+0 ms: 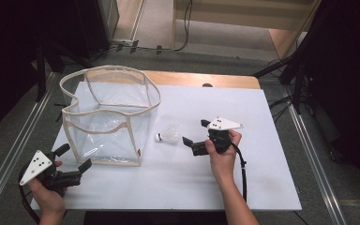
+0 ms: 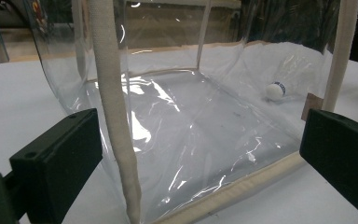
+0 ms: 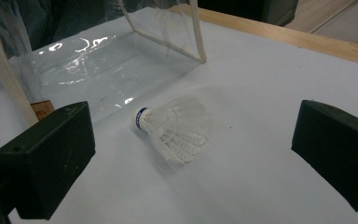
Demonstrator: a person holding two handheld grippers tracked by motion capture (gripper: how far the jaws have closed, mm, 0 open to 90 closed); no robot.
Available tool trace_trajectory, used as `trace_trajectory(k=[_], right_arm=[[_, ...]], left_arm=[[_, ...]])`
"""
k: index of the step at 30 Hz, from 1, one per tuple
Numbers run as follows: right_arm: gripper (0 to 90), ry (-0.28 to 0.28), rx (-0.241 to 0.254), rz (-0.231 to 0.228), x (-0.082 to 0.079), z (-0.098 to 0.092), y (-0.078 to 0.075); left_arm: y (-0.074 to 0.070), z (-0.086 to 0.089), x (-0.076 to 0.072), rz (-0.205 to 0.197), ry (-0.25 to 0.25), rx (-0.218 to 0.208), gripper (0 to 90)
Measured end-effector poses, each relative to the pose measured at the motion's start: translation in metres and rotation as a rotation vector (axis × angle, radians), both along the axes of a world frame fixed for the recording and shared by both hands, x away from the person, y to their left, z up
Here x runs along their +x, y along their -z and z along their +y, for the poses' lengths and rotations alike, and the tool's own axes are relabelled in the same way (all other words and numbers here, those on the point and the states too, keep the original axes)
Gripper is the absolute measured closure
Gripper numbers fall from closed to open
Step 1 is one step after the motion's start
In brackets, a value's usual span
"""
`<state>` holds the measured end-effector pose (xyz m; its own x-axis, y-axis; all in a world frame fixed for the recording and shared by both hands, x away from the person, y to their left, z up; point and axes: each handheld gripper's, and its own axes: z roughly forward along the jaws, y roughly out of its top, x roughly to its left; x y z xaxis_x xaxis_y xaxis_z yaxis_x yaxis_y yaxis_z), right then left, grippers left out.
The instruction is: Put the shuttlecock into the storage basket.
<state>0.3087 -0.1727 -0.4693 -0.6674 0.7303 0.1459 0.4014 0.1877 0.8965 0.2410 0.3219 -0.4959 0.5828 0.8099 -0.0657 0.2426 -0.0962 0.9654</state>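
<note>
Black jaws of the right gripper (image 3: 193, 158) stand wide apart in its own view, and the shuttlecock (image 3: 175, 128) lies on its side on the table (image 3: 270, 93) just beyond the gap between them, untouched. That spacing looks deliberate: the feather skirt is broad and soft, so a wide opening lets the jaws come down around it without nudging it away. Its cork end points toward the bag (image 3: 121, 60), skirt flaring the other way.

From above, the shuttlecock (image 1: 168, 137) rests just beside the bag's (image 1: 110, 115) right wall, between it and the right gripper (image 1: 196, 135), which is aimed at it from the right. The bag stands upright with its cloth-trimmed mouth open to the ceiling (presumably so something can be dropped in from above).

At the bag's near left corner sits the left gripper (image 1: 75, 158), also open, holding nothing. In its own view the jaws straddle one of the bag's vertical cloth seams (image 2: 116, 116), near it but, as far as I can tell, not yet touching. My guess is that it is poised to pinch the seam and steady the flimsy plastic. Through the clear wall the shuttlecock (image 2: 276, 90) shows on the far side.
</note>
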Motion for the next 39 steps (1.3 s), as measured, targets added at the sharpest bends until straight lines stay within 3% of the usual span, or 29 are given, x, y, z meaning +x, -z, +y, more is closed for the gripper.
trace_trajectory(k=[32,39], right_arm=[[0.0,-0.069,-0.007,0.070,0.015,0.046,0.023],[7.0,-0.067,0.001,0.097,0.017,0.049,0.028]], left_arm=[[0.000,0.000,0.000,-0.001,0.003,-0.007,0.0],[0.000,0.001,0.000,0.005,-0.001,-0.010,0.0]])
